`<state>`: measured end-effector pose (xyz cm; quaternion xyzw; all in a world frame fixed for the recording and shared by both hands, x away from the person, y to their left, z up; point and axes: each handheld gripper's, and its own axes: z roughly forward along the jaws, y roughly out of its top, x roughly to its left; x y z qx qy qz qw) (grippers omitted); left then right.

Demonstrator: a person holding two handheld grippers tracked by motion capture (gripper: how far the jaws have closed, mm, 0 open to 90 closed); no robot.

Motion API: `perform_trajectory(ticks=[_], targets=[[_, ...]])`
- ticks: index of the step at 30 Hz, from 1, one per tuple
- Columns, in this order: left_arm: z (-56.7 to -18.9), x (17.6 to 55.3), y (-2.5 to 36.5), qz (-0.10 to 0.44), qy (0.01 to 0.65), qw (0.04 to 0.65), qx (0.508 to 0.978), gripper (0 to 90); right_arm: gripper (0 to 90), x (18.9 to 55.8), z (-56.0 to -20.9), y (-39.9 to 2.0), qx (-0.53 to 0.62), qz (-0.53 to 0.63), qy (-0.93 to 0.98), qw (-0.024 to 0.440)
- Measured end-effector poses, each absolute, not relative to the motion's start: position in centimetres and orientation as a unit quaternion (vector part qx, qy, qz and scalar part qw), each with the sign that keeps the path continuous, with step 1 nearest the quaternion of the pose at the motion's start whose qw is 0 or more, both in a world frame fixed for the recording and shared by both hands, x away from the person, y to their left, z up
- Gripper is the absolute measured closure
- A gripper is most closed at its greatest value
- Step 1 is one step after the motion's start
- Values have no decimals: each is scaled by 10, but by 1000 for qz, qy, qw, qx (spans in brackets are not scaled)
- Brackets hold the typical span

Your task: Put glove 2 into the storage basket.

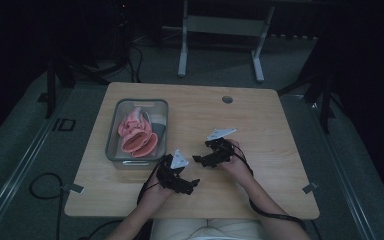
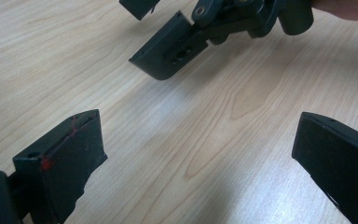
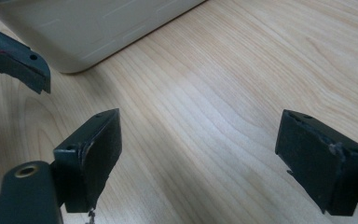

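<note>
My left gripper [image 1: 189, 179] hovers low over the near middle of the wooden table [image 1: 265, 125], jaws wide open and empty. In the left gripper view its jaws [image 2: 200, 154] frame bare wood, with one jaw of the right gripper [image 2: 172, 49] just ahead. My right gripper [image 1: 202, 151] sits a little farther and to the right, pointing left, also open and empty. In the right gripper view its jaws [image 3: 205, 154] span bare wood; the left gripper's jaw tip [image 3: 21, 60] shows at the left edge. A clear bin [image 1: 114, 150] holds pink cloth [image 1: 136, 135].
The bin's pale wall [image 3: 88, 28] lies close ahead of the right gripper. A grey piece [image 1: 160, 128] lies in the bin beside the pink cloth. A round cable hole [image 1: 227, 99] sits near the table's far edge. A metal frame [image 1: 220, 25] stands on the floor beyond.
</note>
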<state>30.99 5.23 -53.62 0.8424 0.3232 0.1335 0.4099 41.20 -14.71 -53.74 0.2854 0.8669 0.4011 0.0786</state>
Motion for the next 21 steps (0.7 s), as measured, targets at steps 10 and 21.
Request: perform_trajectory(ticks=[10,21], targets=[[-542,308,53,131,314,408,847,23,143,415,-548,-157,300,402,861,87],[-552,304,46,121,287,399,862,22,141,416,-555,-166,306,395,859,115]])
